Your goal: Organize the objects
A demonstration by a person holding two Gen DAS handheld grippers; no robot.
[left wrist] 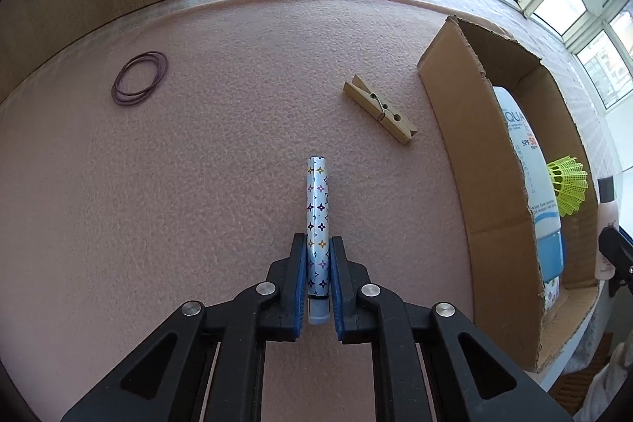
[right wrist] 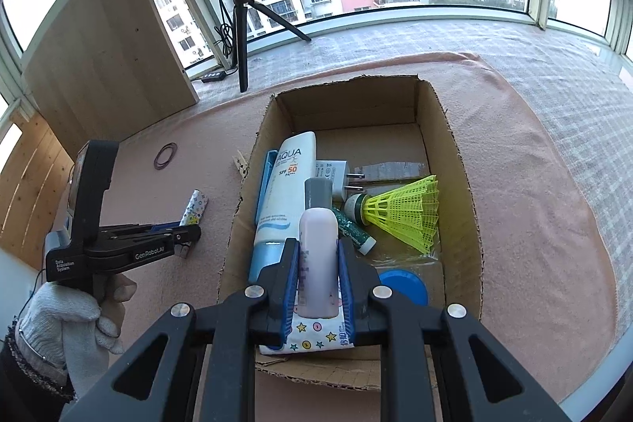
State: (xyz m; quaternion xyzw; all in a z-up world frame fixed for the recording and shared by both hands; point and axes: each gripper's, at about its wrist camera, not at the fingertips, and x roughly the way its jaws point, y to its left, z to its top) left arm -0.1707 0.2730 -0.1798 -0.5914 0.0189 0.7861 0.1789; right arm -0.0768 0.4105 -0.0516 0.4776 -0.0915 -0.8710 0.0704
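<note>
Step in hand: we collect loose items into cardboard box (right wrist: 459, 161). Left gripper (left wrist: 318, 263) clenched on patterned tube (left wrist: 317, 208) lying on pink mat (left wrist: 198, 184); right gripper (right wrist: 318, 275) grasping pink bottle (right wrist: 318, 256) over box. Next: we lift tube, carry it over box, release.

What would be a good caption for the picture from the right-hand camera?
Right gripper holds a pale pink bottle over a cardboard box of odds and ends.

Pink blanket (left wrist: 198, 184); on it rubber bands (left wrist: 139, 78), clothespin (left wrist: 379, 108), patterned tube (left wrist: 318, 208), cardboard box (right wrist: 463, 184).
</note>
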